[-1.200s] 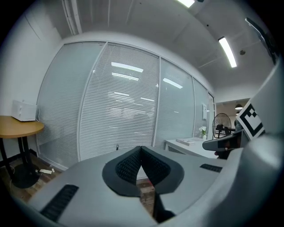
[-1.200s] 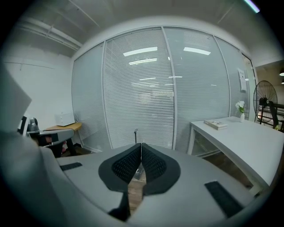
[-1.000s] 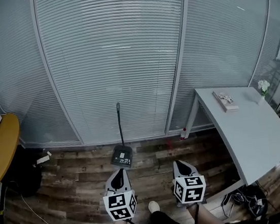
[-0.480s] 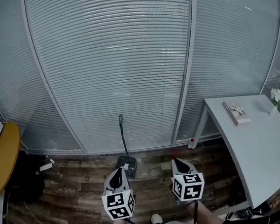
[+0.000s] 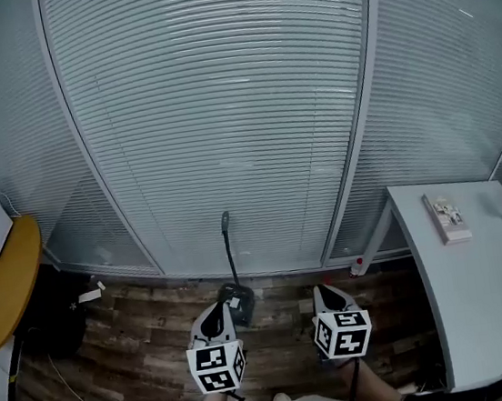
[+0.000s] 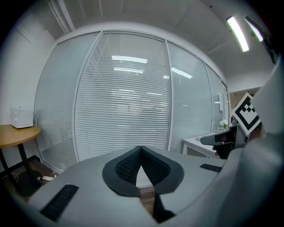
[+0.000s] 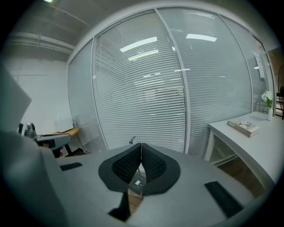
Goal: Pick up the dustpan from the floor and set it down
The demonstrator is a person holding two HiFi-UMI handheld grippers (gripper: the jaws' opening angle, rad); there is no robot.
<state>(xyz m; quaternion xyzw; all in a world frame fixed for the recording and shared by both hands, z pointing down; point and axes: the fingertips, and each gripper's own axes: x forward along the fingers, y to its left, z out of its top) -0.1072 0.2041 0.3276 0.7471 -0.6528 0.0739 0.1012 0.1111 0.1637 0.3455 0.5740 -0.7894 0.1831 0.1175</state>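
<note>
**A:** What fills the scene?

**B:** A far wall of glass with closed blinds (image 5: 220, 107). Below it is a wooden floor (image 5: 145, 374), and there's a white table (image 5: 482, 284) at right.

**A:** Where's the dustpan?

**B:** The dustpan (image 5: 239, 297) sits on the floor near that wall, handle upright, just beyond my left gripper (image 5: 216, 310). That gripper and my right gripper (image 5: 325, 291) both have their jaws pressed together, holding nothing.
</note>
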